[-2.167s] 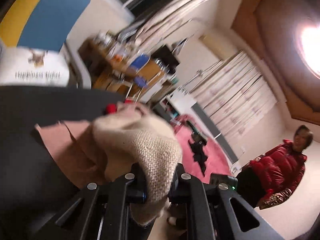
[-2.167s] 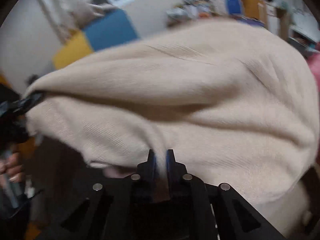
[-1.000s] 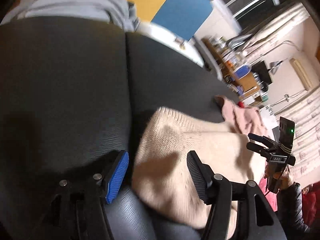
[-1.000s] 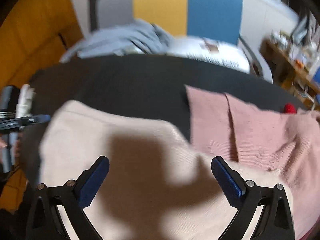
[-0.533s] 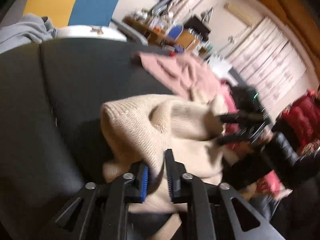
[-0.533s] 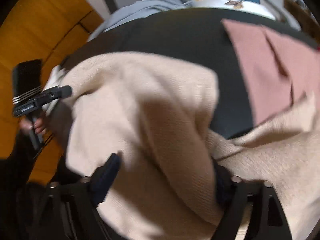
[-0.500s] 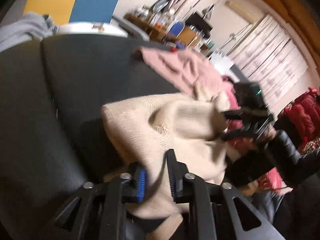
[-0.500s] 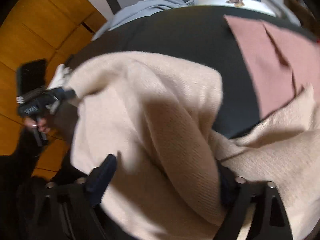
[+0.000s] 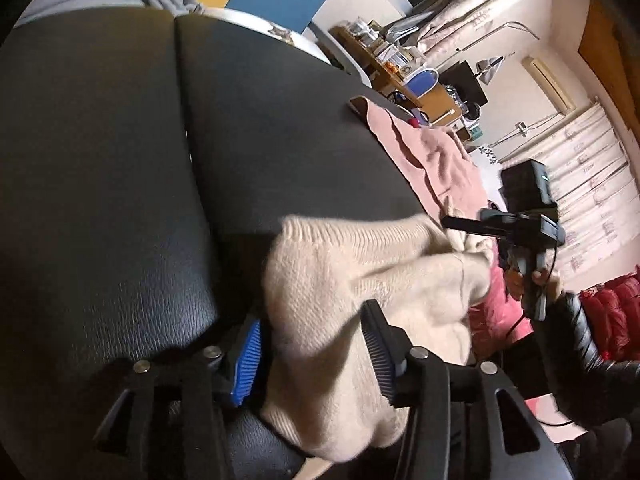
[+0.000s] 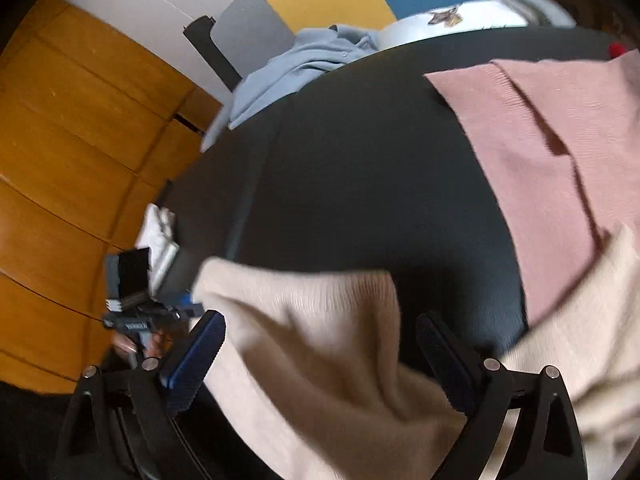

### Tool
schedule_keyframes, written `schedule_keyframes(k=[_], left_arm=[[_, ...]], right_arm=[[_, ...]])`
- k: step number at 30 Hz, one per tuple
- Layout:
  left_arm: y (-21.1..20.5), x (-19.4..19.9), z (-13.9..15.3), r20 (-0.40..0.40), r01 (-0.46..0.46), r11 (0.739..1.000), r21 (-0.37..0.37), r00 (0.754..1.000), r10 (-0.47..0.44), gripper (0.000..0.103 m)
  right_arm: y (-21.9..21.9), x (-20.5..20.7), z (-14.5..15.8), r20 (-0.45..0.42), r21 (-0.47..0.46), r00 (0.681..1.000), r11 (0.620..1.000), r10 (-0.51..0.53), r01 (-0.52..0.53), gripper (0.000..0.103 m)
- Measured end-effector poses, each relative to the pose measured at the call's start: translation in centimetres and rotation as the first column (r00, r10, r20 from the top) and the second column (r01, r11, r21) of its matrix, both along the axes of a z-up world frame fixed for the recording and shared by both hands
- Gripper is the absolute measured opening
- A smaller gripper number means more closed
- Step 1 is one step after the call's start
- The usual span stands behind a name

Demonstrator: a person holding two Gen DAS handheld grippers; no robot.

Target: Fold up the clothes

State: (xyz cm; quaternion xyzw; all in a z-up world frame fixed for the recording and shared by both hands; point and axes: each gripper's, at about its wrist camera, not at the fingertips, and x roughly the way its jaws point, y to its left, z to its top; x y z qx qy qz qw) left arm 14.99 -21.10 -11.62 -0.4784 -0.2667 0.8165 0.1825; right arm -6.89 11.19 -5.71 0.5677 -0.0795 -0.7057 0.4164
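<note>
A cream knit sweater (image 9: 352, 280) lies bunched at the near edge of a black leather cushion (image 9: 120, 160). My left gripper (image 9: 312, 316) is open, and a fold of the sweater lies loose between its blue pads. In the right wrist view the same sweater (image 10: 320, 332) spreads between the wide-apart fingers of my right gripper (image 10: 320, 320), which is open. The right gripper (image 9: 464, 224) also shows in the left wrist view, at the sweater's far corner. At the sweater's left corner in the right wrist view sits the left gripper (image 10: 180, 308).
A pink knit garment (image 10: 560, 140) lies flat on the cushion (image 10: 360, 160) to the right, partly under the cream sweater. A grey-blue garment (image 10: 304, 68) and a white pillow (image 10: 452, 20) sit at the back. Wooden panels (image 10: 80, 140) stand at the left. A cluttered desk (image 9: 400, 68) is beyond.
My left gripper was shut on a fold of the cream sweater half a second ago and now stands open. The sweater has dropped lower onto the cushion. The right gripper stays open.
</note>
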Motion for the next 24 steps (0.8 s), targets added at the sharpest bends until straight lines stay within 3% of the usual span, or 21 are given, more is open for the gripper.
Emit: schedule_keyframes(k=[2, 4, 5, 7, 11, 13, 14, 15, 16, 17, 18, 20, 24], left_arm=[[0.2, -0.1, 0.0, -0.017, -0.005, 1.0, -0.015, 1.0, 0.004, 0.049], [0.5, -0.3, 0.0, -0.035, -0.01, 0.999, -0.031, 0.999, 0.009, 0.05], [0.6, -0.3, 0.0, -0.043, -0.012, 0.999, -0.038, 0.999, 0.011, 0.051], [1.0, -0.7, -0.2, -0.058, -0.038, 0.999, -0.034, 0.998, 0.036, 0.051], [1.0, -1.0, -0.6, -0.062, -0.08, 0.997, 0.013, 0.995, 0.08, 0.053], [0.7, -1.2, -0.8, -0.037, -0.101, 0.994, 0.034, 0.994, 0.103, 0.048], [0.7, -1.3, -0.9, -0.019, -0.114, 0.993, 0.041, 0.993, 0.115, 0.034], [0.7, -1.4, -1.0, 0.002, -0.127, 0.991, 0.047, 0.992, 0.127, 0.007], [0.8, -1.3, -1.0, 0.003, -0.133, 0.99, 0.041, 0.991, 0.133, 0.007], [1.2, -0.9, -0.8, -0.018, -0.13, 0.991, 0.021, 0.991, 0.131, 0.006], [1.7, -0.6, -0.6, -0.037, -0.126, 0.992, -0.001, 0.991, 0.126, 0.006], [1.6, 0.7, -0.1, -0.067, -0.151, 0.989, 0.001, 0.986, 0.151, 0.006], [0.1, 4.2, 1.5, -0.13, -0.238, 0.97, 0.057, 0.961, 0.243, 0.006]], right_arm=[[-1.0, -1.4, -1.5, 0.052, 0.005, 0.999, 1.0, 0.015, -0.016, 0.095], [-1.6, -1.7, -3.5, 0.112, 0.009, 0.992, 0.998, 0.056, -0.057, 0.083], [-1.6, -1.6, -4.2, 0.117, 0.004, 0.991, 0.998, 0.067, -0.068, 0.084], [-1.4, -1.1, -4.4, 0.116, -0.053, 0.986, 0.992, 0.121, -0.116, 0.103], [0.1, 0.1, -4.3, 0.032, -0.109, 0.984, 0.98, 0.173, -0.169, 0.103], [0.6, 0.8, -4.0, -0.02, -0.109, 0.98, 0.973, 0.2, -0.201, 0.103], [0.7, 0.9, -3.8, -0.026, -0.107, 0.98, 0.974, 0.198, -0.2, 0.103], [0.9, 0.8, -3.7, -0.013, -0.104, 0.985, 0.979, 0.175, -0.175, 0.102], [1.0, 0.7, -3.6, 0.003, -0.099, 0.989, 0.984, 0.151, -0.15, 0.092], [1.1, 0.6, -3.5, 0.017, -0.095, 0.991, 0.987, 0.132, -0.13, 0.073], [1.1, 0.6, -3.8, 0.044, -0.089, 0.991, 0.989, 0.123, -0.119, 0.006], [0.8, 0.9, -4.5, 0.084, -0.069, 0.989, 0.991, 0.125, -0.119, 0.012], [0.1, 2.8, -2.9, -0.002, -0.02, 0.992, 0.992, 0.127, -0.127, 0.012]])
